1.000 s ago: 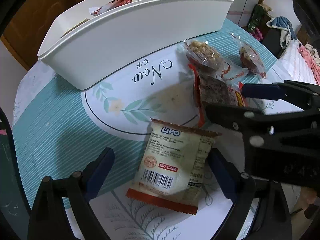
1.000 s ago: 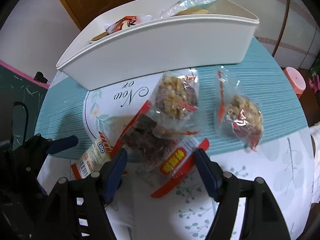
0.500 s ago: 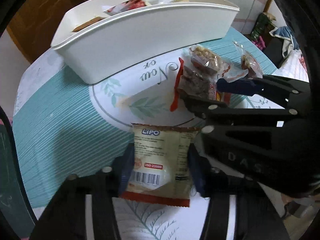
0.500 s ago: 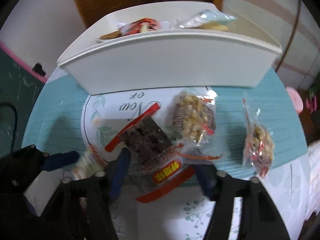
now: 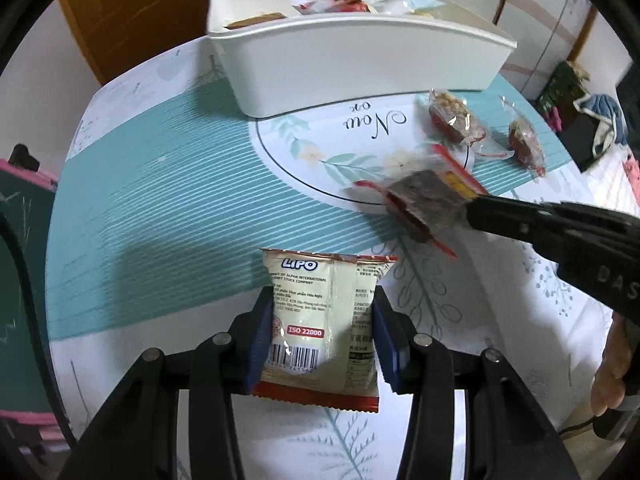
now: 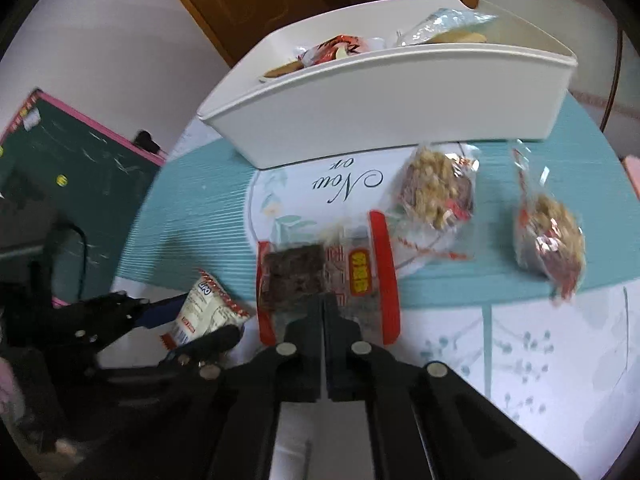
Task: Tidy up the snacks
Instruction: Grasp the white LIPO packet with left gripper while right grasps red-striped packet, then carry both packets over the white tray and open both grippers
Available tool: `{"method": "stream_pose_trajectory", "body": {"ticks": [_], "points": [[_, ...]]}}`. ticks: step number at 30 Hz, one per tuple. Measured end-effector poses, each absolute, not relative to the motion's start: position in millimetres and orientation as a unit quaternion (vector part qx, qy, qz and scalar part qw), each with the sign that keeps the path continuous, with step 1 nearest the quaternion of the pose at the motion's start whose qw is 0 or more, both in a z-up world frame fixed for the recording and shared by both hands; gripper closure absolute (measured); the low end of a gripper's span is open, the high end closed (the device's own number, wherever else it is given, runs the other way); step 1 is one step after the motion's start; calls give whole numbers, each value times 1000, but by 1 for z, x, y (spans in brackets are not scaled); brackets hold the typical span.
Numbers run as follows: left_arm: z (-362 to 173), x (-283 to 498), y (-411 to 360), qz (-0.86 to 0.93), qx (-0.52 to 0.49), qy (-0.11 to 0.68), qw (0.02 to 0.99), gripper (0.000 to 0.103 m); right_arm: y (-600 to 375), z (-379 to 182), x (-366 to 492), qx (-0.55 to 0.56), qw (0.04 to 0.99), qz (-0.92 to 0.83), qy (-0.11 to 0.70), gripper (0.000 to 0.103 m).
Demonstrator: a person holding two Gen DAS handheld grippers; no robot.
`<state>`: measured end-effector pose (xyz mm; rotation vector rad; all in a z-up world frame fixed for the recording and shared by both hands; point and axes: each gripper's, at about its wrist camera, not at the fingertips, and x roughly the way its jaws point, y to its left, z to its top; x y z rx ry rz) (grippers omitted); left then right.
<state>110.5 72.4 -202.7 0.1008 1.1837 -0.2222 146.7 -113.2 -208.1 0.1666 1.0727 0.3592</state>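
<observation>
A cream Lipo packet [image 5: 320, 320] with red ends lies on the tablecloth, and my left gripper [image 5: 322, 300] is shut on its two sides. The same packet [image 6: 208, 308] and left gripper [image 6: 200, 320] show at the lower left of the right wrist view. My right gripper [image 6: 324, 300] is shut on the near edge of a clear, red-edged packet holding a dark bar [image 6: 296, 276]. In the left wrist view that dark packet [image 5: 424, 200] hangs blurred from the right gripper [image 5: 472, 208] just above the cloth. The white bin [image 5: 360, 60] at the back holds several snacks.
Two clear bags of nuts [image 6: 438, 192] [image 6: 550, 236] lie to the right, in front of the white bin [image 6: 400, 100]. A green chalkboard [image 6: 60, 160] stands off the table's left side. A person's hand [image 5: 612, 372] shows at the lower right.
Both grippers stood open around their packets and have closed on them. The dark packet has shifted and come up off the cloth in the right gripper.
</observation>
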Motion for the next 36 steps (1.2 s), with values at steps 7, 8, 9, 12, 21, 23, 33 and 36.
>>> {"method": "stream_pose_trajectory", "body": {"ticks": [7,8,9,12,21,23,33,36], "points": [[-160,101,69,-116,24,523,844,59,-125,-177,128,112,849,190,480,103],[-151,101,74,-120,24,516,848,59,-124,-169,127,115,852,194,472,103],[-142,102,71,-124,23,508,852,59,-125,-160,125,115,857,198,462,103],[-112,103,65,-132,27,482,866,59,-129,-129,120,112,871,209,431,103],[-78,113,67,-133,18,461,877,59,-127,-105,129,38,864,227,448,95],[-84,113,69,-133,10,473,871,59,-127,-124,130,6,856,217,469,71],[-104,113,83,-116,-25,502,857,58,-120,-184,126,-187,796,294,495,49],[-109,112,83,-111,-29,508,854,58,-112,-194,121,-240,767,336,490,49]]}}
